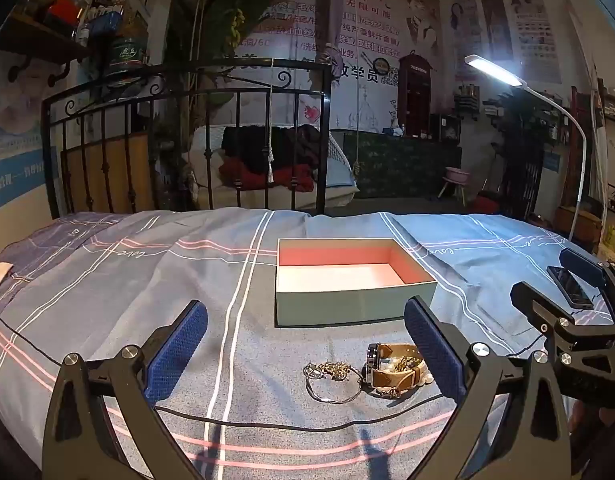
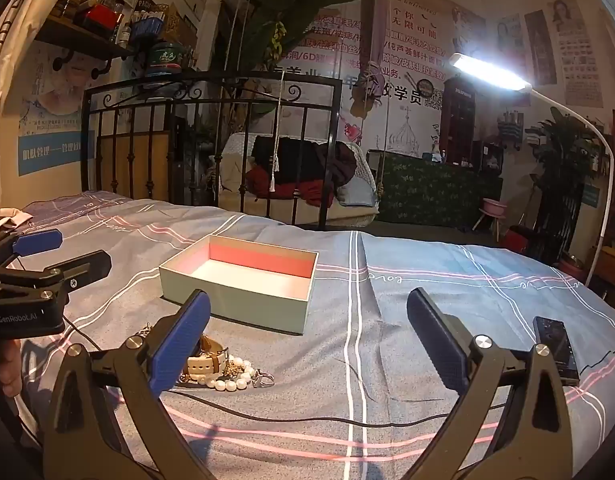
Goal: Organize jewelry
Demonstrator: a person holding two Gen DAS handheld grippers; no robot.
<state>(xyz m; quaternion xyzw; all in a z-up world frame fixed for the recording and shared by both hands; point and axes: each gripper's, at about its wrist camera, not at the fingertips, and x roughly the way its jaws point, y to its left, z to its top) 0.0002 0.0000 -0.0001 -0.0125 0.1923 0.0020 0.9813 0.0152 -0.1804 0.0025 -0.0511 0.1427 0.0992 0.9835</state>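
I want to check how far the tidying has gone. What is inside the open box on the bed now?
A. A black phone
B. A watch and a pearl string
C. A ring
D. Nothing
D: the box shows only its bare white floor, while the watch and pearl string lie together on the bedsheet in front of it.

1. The open box [image 1: 355,280] stands on the bedsheet [image 1: 127,300], near the middle of the bed.
2. The jewelry pile lies in front of the box, nearer to the cameras: the watch [image 1: 391,364], with the chain [image 1: 331,376] to its left and the pearl bracelet [image 2: 231,378] touching it.
3. A small device [image 2: 555,350] lies on the sheet, well apart to the right.
4. A cable [image 2: 307,414] runs across the sheet in front of the pile.
5. The metal bed frame [image 1: 187,140] stands behind the box.
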